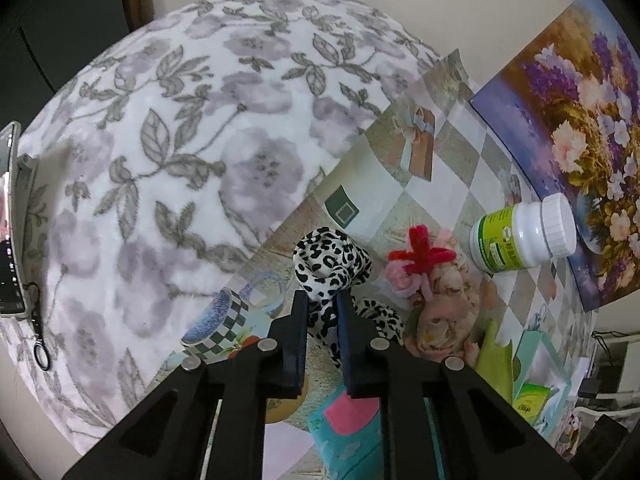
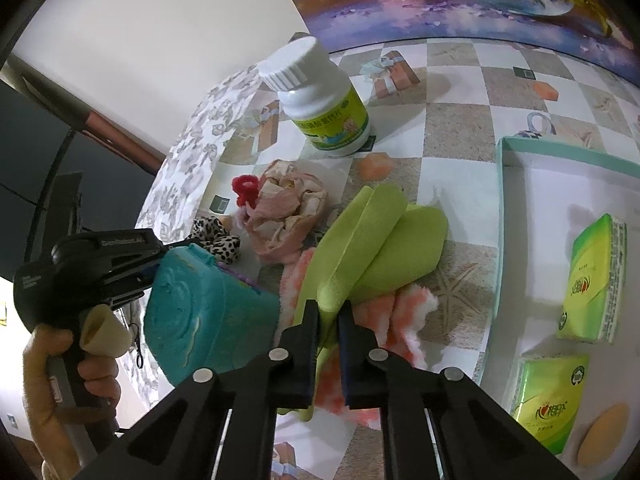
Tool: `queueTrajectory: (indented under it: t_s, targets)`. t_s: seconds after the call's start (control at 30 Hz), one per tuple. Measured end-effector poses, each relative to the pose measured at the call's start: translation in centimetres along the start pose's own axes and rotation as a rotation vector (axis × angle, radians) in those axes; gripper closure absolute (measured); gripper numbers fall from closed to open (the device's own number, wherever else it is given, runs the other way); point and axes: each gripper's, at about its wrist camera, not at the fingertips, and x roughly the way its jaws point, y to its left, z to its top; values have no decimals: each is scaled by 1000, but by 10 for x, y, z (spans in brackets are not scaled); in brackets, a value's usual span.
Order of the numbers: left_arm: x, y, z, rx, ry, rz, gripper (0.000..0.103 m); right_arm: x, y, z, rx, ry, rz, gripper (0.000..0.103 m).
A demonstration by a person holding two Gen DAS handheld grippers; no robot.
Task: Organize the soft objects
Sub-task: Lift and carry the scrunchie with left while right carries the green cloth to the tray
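While left view lacks it, right shows teal tray (image 2: pixel 560 152).

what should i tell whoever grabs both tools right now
Left tool: shut on the leopard-print fabric.
Right tool: shut on the green cloth.
Pink crumpled cloth, orange-white fluffy cloth and teal pouch still lie loose on the table.
Tray holds two tissue packs; none of the cloths is in it yet.
Left: place both held pieces, then the rest.
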Motion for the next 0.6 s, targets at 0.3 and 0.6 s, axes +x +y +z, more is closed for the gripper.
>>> queueTrajectory:
  t_s: [0.3, 0.6]
  targets:
    - [-46, -7, 2, 8, -115, -10, 90, -15, 4, 3, -1, -34, 44, 95]
    - [-102, -24, 1, 44, -262, -30, 90, -66, 8, 12, 12, -155, 121, 95]
